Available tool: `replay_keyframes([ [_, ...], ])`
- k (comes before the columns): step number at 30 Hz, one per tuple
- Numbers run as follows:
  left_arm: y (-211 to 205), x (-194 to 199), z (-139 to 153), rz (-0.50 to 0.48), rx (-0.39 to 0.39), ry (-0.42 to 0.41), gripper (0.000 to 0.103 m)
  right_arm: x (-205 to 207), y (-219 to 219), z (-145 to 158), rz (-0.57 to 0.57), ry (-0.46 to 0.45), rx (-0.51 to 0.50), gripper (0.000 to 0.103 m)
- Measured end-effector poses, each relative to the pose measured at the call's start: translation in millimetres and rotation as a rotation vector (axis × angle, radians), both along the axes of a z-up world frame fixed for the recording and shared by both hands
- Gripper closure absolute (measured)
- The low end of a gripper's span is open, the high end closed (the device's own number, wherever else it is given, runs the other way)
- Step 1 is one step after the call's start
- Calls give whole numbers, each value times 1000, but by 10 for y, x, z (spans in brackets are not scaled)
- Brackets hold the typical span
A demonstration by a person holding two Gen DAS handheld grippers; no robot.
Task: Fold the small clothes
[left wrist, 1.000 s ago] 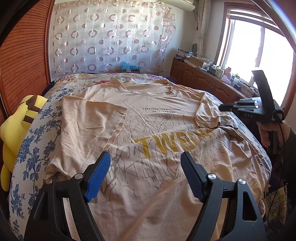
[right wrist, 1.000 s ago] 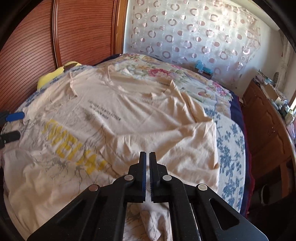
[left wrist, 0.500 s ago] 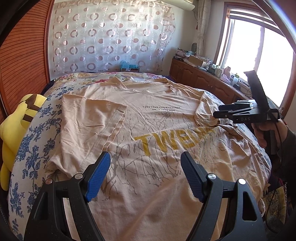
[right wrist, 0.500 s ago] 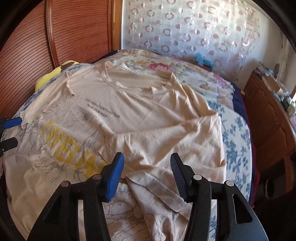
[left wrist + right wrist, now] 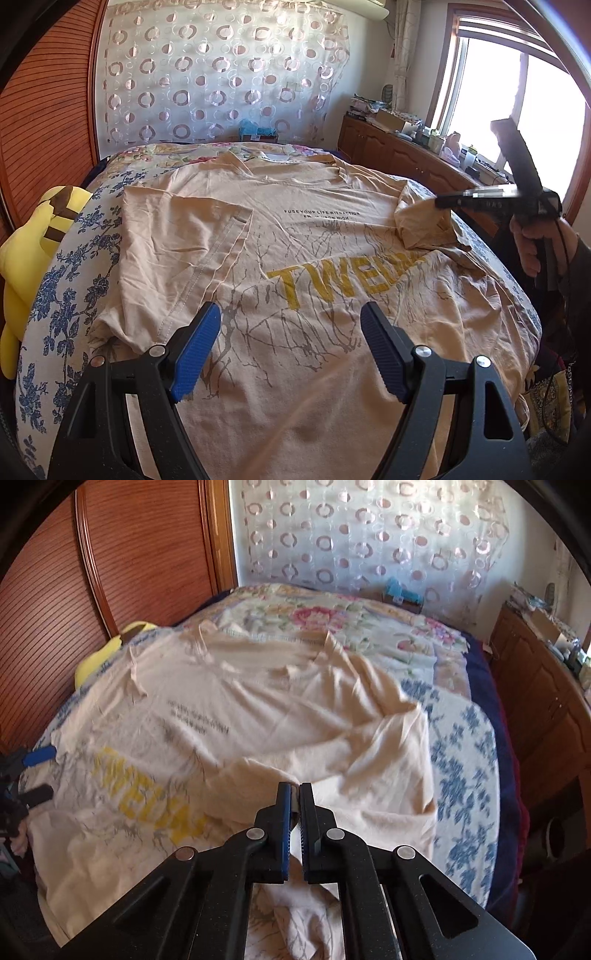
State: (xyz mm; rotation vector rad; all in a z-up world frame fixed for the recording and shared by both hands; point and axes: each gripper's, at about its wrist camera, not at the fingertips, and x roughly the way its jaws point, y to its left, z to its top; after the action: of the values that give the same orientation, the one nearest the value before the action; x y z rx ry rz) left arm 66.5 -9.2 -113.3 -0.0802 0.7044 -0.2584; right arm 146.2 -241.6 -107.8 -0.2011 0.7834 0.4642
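shirt: T-shirt [image 5: 314,229] is spread face-up on the bed [image 5: 66,314], collar at the far end. All places below are given rel. to its yellow print [image 5: 332,280].
L sleeve: sleeve [image 5: 177,240] left of the print is already laid inward over the chest, hem edge straight.
R sleeve: sleeve [image 5: 424,225] up and to the right of the print is bunched and raised off the bed.
R gripper: right gripper [image 5: 295,794] has just been closed. Jaws are clenched on a fold of that sleeve, cloth pinched at the tips.
L gripper: left gripper [image 5: 291,347] is released, jaws wide, nothing between them. It is held over the hem end, just below the print.
step in hand: judged to be the R sleeve fold-in, to match the L side.
how to do it well: cloth should be carried low and level toward the print, w/o a high lift, so the body isn't dragged along.
- fold line should be kept parallel to the L one
- pinch looks shallow, so slip is a risk
- body could be pinned below the print by the L gripper if it creeps
release: best made only once the sleeve lies flat, approx. mirroring the L sleeve.
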Motion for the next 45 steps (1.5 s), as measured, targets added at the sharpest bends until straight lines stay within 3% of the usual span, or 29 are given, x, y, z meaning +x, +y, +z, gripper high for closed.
replay_keyframes([
  [8, 15, 0, 10, 2, -2, 2, 24, 312, 438, 397, 42, -72, 21, 99],
  [15, 48, 7, -14, 3, 0, 7, 24, 618, 965, 386, 58, -79, 47, 99],
  [17, 50, 1, -18, 2, 3, 9, 24, 657, 1032, 334, 50, -98, 16, 86],
  [18, 53, -5, -19, 1, 4, 10, 24, 644, 1014, 320, 42, -106, 7, 67],
  [19, 60, -8, -18, 0, 4, 9, 24, 619, 970, 295, 37, -109, 8, 54],
  [23, 60, -6, -30, 3, -3, 10, 24, 391, 836, 241, 38, -116, -25, 54],
  [28, 20, 4, -40, 0, -2, 13, 24, 46, 523, 21, 25, -54, -67, 55],
  [33, 4, -4, -15, 0, 2, 4, 24, -252, 335, -277, 26, 10, -63, 66],
  [43, 14, 4, -25, 5, 2, 10, 24, -104, 245, -549, -37, 60, -56, 71],
  [45, 16, 4, -30, 3, 4, 12, 24, -52, 277, -557, -40, 55, -63, 80],
])
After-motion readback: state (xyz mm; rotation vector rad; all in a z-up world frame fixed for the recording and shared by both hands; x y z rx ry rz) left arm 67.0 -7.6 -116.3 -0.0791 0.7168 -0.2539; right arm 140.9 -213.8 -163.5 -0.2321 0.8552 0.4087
